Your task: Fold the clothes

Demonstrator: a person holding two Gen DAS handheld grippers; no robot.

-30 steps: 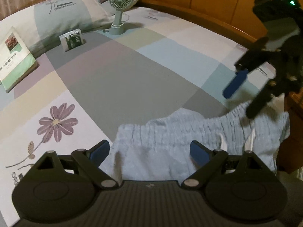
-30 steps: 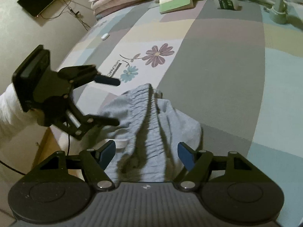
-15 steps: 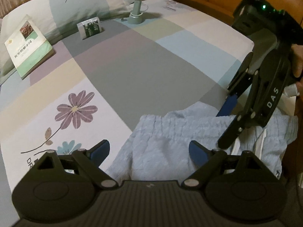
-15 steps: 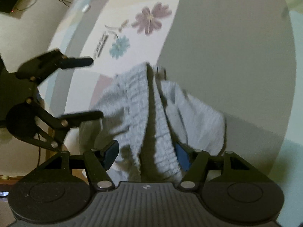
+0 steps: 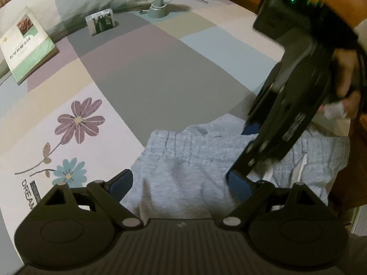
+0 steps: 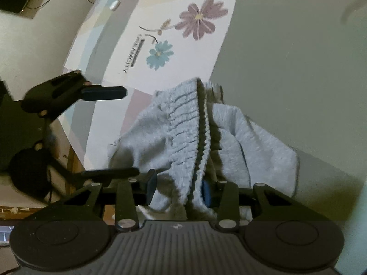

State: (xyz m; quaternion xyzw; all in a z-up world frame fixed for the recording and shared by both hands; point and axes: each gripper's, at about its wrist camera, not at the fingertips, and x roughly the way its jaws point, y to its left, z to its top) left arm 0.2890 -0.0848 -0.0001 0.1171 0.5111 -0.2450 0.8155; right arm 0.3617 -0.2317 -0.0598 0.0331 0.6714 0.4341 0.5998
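Since a second ago, my right hand-held gripper (image 6: 177,189) has dropped down onto the grey shorts (image 6: 183,137), and its jaws have just been closing with the ribbed waistband (image 6: 190,114) standing between them. From my right wrist view the pads look close against the fabric, but I cannot tell if they are pressing it firmly yet.

My left hand-held gripper (image 5: 179,184) has hardly shifted; it hovers with jaws spread wide over the near left part of the shorts, holding nothing. The shorts lie bunched at the near edge of the bed (image 5: 160,80), partly hanging over it, with a white drawstring (image 5: 300,167) showing on the right.

To do this step well, I judge I should finish the right pinch on both layers of the waistband, then bring the left jaws onto the waistband's other end before lifting, so the cloth can be drawn flat rather than dragged in a heap.

Farther off on the bed are a flower print (image 5: 79,120), a book (image 5: 25,45), a small packet (image 5: 101,21) and a desk fan (image 5: 160,4), all well apart from the shorts.
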